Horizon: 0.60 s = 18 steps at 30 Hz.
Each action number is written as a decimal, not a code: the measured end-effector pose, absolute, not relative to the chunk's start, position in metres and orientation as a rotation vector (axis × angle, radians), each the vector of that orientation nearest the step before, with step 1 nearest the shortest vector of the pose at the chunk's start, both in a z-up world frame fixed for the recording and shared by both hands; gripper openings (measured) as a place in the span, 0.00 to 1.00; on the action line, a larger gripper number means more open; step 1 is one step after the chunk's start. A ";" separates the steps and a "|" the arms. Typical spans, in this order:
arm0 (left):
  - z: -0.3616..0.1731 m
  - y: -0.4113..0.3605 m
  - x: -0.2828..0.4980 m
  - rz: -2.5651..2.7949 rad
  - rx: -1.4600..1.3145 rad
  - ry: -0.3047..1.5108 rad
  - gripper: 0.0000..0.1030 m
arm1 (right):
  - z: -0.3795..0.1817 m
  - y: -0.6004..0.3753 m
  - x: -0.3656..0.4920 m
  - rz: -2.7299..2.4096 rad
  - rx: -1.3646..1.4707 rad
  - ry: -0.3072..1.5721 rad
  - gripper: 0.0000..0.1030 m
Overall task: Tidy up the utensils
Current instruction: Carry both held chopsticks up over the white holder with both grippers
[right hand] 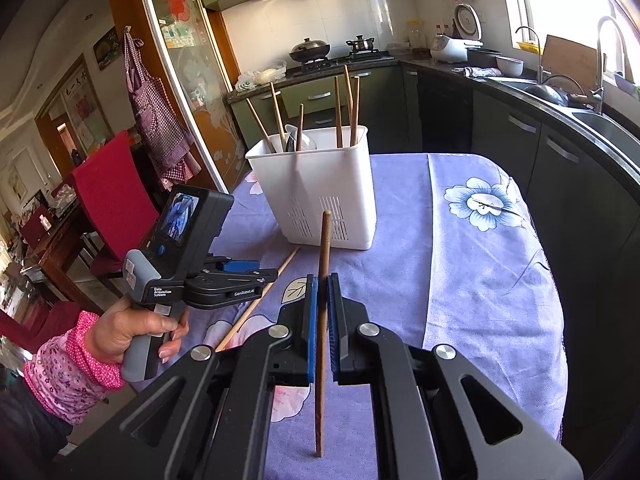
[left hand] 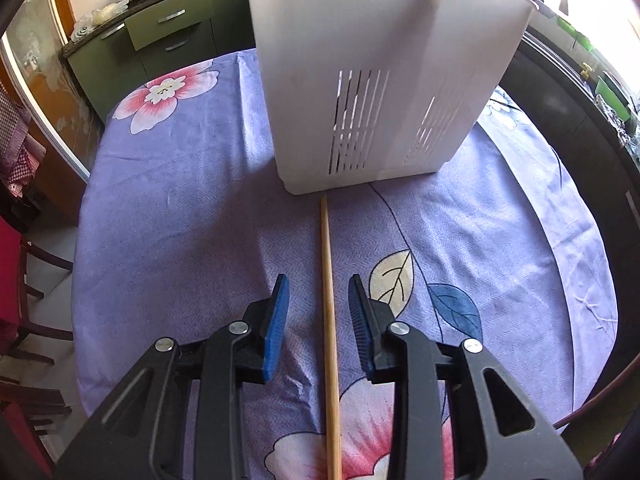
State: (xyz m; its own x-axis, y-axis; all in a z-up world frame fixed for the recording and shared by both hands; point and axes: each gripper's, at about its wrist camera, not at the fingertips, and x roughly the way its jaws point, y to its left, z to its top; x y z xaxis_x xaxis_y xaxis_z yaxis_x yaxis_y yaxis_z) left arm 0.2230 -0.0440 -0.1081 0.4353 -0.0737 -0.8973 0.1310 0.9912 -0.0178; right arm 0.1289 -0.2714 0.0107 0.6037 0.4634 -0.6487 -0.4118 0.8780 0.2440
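Note:
A white slotted utensil holder (right hand: 320, 188) stands on the purple floral tablecloth and holds several wooden chopsticks (right hand: 346, 108) and a spoon. It fills the top of the left wrist view (left hand: 380, 80). A light wooden chopstick (left hand: 329, 320) lies flat on the cloth, pointing at the holder's base; it also shows in the right wrist view (right hand: 260, 300). My left gripper (left hand: 318, 292) is open, its blue pads on either side of this chopstick, just above it. My right gripper (right hand: 322, 280) is shut on a dark brown chopstick (right hand: 322, 272) and holds it upright above the table.
The table (right hand: 480, 280) is covered by the purple cloth. A red chair (right hand: 112, 200) stands at the left. Dark kitchen cabinets and a sink (right hand: 560, 96) run along the right; a stove with pots (right hand: 312, 50) is at the back.

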 end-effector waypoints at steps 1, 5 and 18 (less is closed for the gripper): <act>-0.110 -0.044 0.226 -0.133 0.053 1.125 0.29 | 0.010 -0.271 0.129 0.509 0.072 0.774 0.06; -0.119 -0.050 0.236 -0.136 0.056 1.157 0.22 | 0.009 -0.270 0.131 0.511 0.075 0.778 0.06; -0.088 -0.036 0.206 -0.148 0.055 1.056 0.05 | 0.011 -0.276 0.126 0.511 0.083 0.769 0.06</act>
State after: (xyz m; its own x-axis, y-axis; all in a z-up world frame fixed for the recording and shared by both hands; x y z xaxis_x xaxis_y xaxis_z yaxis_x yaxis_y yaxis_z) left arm 0.2057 -0.0357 -0.0877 0.4838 -0.0956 -0.8699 0.1480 0.9886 -0.0263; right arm 0.1264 -0.2759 0.0113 0.6032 0.4708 -0.6438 -0.4115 0.8752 0.2544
